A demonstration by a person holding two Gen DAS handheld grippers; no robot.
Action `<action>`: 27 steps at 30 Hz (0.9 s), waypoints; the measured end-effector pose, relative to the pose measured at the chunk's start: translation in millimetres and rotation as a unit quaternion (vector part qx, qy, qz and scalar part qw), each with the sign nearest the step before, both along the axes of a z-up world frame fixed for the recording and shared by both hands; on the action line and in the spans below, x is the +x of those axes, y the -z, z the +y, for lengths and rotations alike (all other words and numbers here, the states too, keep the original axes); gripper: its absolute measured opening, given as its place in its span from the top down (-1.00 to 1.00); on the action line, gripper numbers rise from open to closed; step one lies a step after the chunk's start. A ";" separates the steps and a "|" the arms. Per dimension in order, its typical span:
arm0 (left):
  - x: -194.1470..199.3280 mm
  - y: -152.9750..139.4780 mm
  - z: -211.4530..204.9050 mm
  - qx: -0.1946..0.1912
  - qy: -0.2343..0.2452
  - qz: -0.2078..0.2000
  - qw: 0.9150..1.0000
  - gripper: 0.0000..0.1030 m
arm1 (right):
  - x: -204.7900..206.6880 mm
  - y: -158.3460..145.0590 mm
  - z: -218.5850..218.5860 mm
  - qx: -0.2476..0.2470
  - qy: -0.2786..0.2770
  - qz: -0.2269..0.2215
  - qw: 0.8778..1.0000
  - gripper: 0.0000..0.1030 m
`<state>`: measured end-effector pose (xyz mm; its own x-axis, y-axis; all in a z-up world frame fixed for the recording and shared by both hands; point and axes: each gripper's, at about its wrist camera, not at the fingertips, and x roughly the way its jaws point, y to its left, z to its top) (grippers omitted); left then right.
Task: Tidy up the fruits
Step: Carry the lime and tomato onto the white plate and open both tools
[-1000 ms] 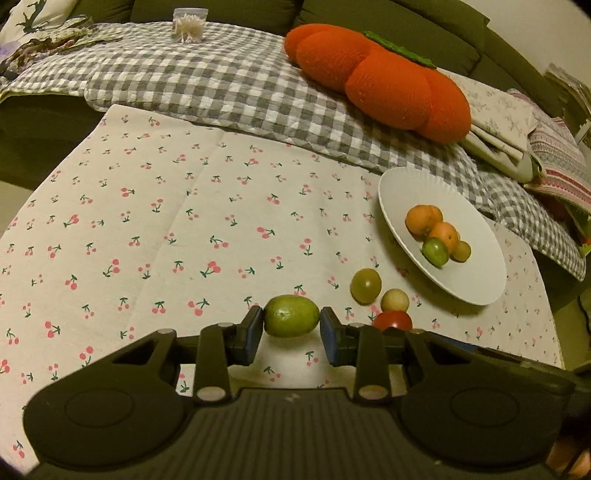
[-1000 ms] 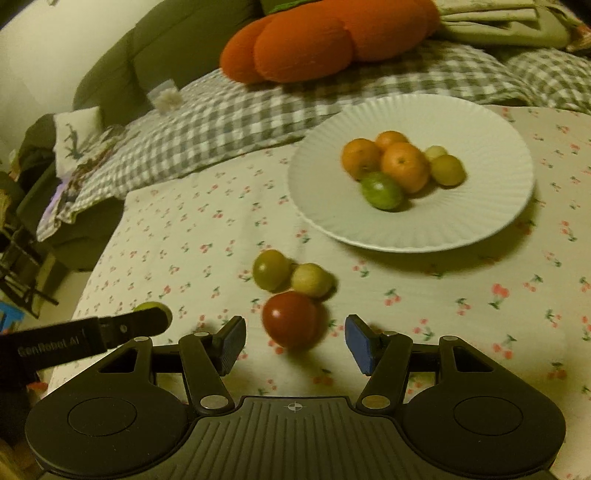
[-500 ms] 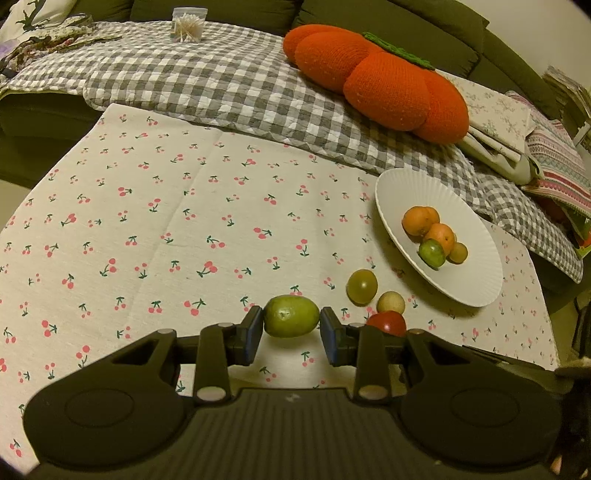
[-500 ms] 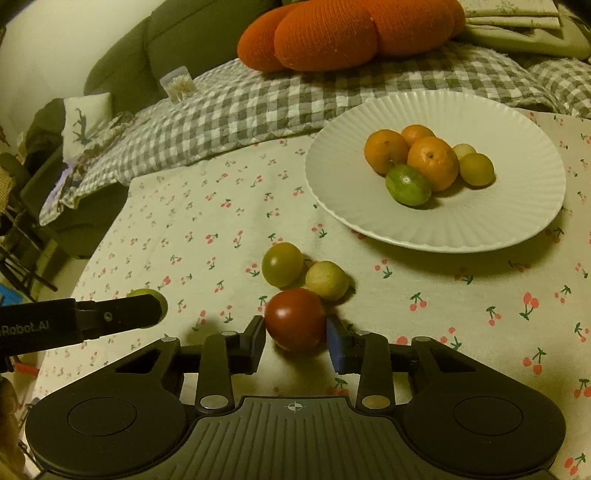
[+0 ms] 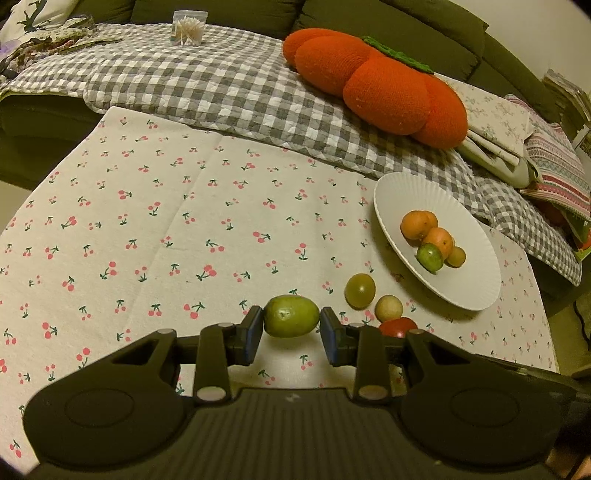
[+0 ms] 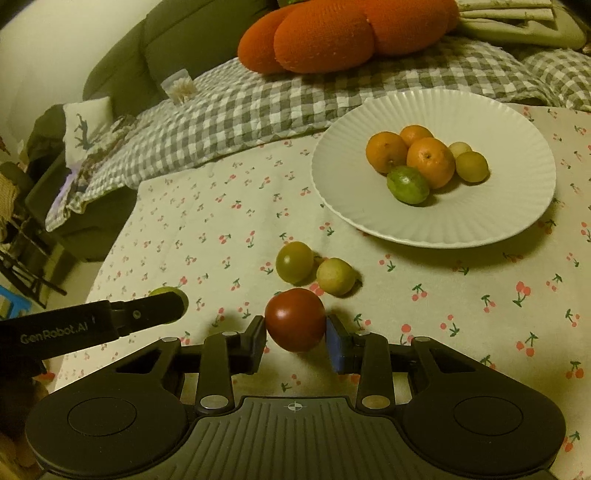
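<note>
My left gripper (image 5: 291, 332) is shut on a green oval fruit (image 5: 291, 315), held just above the cherry-print cloth. My right gripper (image 6: 295, 341) is shut on a red tomato (image 6: 295, 319), lifted slightly off the cloth. A white ribbed plate (image 6: 461, 221) holds oranges (image 6: 430, 162), a green lime (image 6: 408, 184) and small yellow fruits (image 6: 472, 167). A green round fruit (image 6: 294, 262) and a pale yellow fruit (image 6: 335, 276) lie on the cloth between the tomato and the plate. The plate also shows in the left wrist view (image 5: 469, 288), as does part of the tomato (image 5: 397, 326).
A grey checked blanket (image 5: 221, 85) and an orange pumpkin cushion (image 5: 376, 85) lie on the green sofa behind the table. A small clear box of cotton swabs (image 5: 189, 32) sits on the blanket. The left gripper's arm (image 6: 92, 325) shows at the left of the right wrist view.
My right gripper closed on the red tomato and has lifted it a little. My left gripper kept hold of the green fruit and barely moved.
</note>
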<state>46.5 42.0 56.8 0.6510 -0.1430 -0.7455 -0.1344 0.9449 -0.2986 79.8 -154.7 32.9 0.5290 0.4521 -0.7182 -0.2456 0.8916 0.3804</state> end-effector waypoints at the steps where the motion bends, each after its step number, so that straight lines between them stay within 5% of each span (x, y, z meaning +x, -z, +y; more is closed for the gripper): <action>1: 0.1 -0.2 0.0 0.000 0.000 -0.001 1.000 0.38 | -0.3 -1.1 -1.2 0.001 0.001 0.000 1.000 0.35; 27: 8.1 -8.4 -25.8 0.008 0.040 -0.037 0.998 0.38 | -2.3 -43.7 -58.1 0.052 0.063 -0.017 0.997 0.35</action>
<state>54.6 16.2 65.2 0.6918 -0.1848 -0.6980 -0.0363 0.9566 -0.2893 77.4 -212.7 76.6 0.6093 0.4522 -0.6513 -0.1495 0.8722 0.4658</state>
